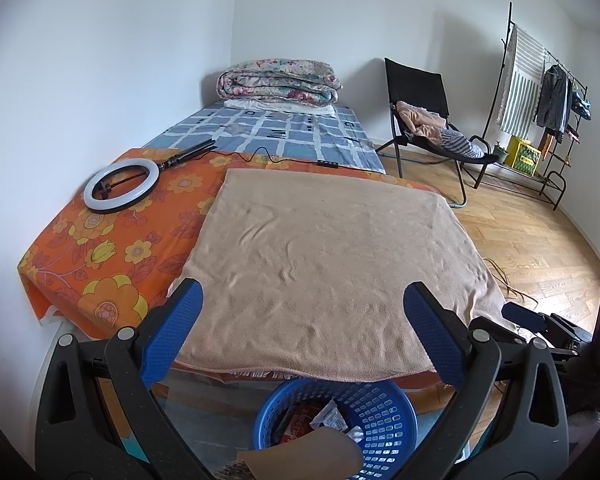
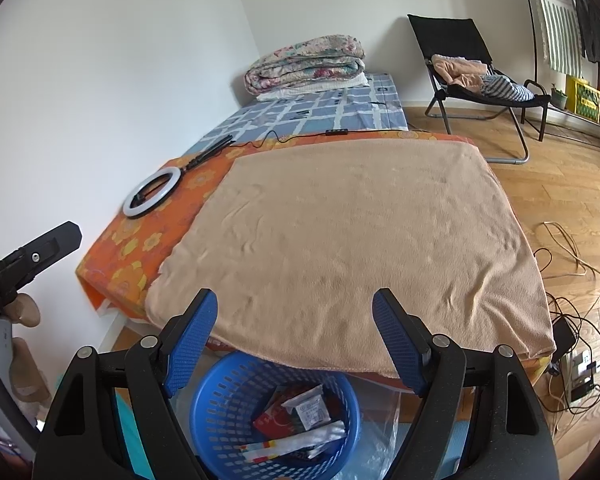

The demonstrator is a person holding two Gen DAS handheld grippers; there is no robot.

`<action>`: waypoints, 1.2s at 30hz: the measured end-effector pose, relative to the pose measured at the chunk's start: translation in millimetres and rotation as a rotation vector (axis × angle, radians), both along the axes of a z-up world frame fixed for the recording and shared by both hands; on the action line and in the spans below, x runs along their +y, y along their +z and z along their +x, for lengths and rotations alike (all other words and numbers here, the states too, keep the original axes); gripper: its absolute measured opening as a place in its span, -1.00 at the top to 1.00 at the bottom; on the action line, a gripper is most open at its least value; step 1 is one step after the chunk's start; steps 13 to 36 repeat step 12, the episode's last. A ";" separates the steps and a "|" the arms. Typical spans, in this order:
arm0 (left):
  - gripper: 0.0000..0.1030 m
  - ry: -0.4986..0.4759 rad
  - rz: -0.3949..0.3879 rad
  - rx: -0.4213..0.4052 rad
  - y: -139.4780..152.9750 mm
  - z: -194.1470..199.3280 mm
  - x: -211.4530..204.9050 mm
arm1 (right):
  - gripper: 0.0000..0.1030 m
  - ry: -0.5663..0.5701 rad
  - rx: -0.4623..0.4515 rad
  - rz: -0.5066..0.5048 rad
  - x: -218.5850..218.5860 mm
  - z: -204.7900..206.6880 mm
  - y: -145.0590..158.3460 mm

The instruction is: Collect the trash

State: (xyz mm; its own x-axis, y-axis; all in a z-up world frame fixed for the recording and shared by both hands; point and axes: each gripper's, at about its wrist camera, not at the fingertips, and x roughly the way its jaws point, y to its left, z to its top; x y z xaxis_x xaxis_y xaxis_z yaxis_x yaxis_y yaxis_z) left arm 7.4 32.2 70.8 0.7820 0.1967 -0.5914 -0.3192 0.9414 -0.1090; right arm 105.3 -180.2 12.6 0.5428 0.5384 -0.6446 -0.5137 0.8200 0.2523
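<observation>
Left tongs (image 1: 303, 308) wide, empty; right tongs (image 2: 295, 314) wide, empty; both above the blue basket (image 2: 220, 396) on the floor by the bed (image 2: 352, 240); trash (image 2: 300, 412) lies inside it.

The right gripper (image 2: 294, 334) hangs with its blue-padded jaws spread wide and nothing between them, above the near edge of the tan blanket (image 2: 352, 240). Just below that edge, on the floor, stands a blue perforated basket (image 2: 220, 400) holding wrappers (image 2: 306, 404) and a red packet (image 2: 274, 424). Left of the blanket, on the orange flowered sheet (image 2: 136, 248), lies a ring light (image 2: 153, 192). Beyond the blanket's far edge sits a folded quilt (image 2: 306, 62); to its far right stands a black chair (image 2: 476, 76) with clothes. Cables (image 2: 572, 280) lie right of the blanket. The left gripper (image 2: 32, 258) shows at far left, its jaws unreadable.
</observation>
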 end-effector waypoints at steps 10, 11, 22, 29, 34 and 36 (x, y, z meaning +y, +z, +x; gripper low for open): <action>-0.98 0.010 0.002 0.026 -7.4 7.6 3.9 | -0.55 -0.003 0.013 -0.009 3.6 3.1 -5.5; -0.98 0.011 0.000 0.028 -8.0 8.5 4.5 | -0.55 -0.004 0.016 -0.012 4.3 3.8 -6.4; -0.98 0.013 -0.002 0.029 -8.7 8.9 5.5 | -0.55 -0.005 0.019 -0.013 5.1 4.3 -7.0; -0.98 0.013 -0.002 0.029 -8.7 8.9 5.5 | -0.55 -0.005 0.019 -0.013 5.1 4.3 -7.0; -0.98 0.013 -0.002 0.029 -8.7 8.9 5.5 | -0.55 -0.005 0.019 -0.013 5.1 4.3 -7.0; -0.98 0.013 -0.002 0.029 -8.7 8.9 5.5 | -0.55 -0.005 0.019 -0.013 5.1 4.3 -7.0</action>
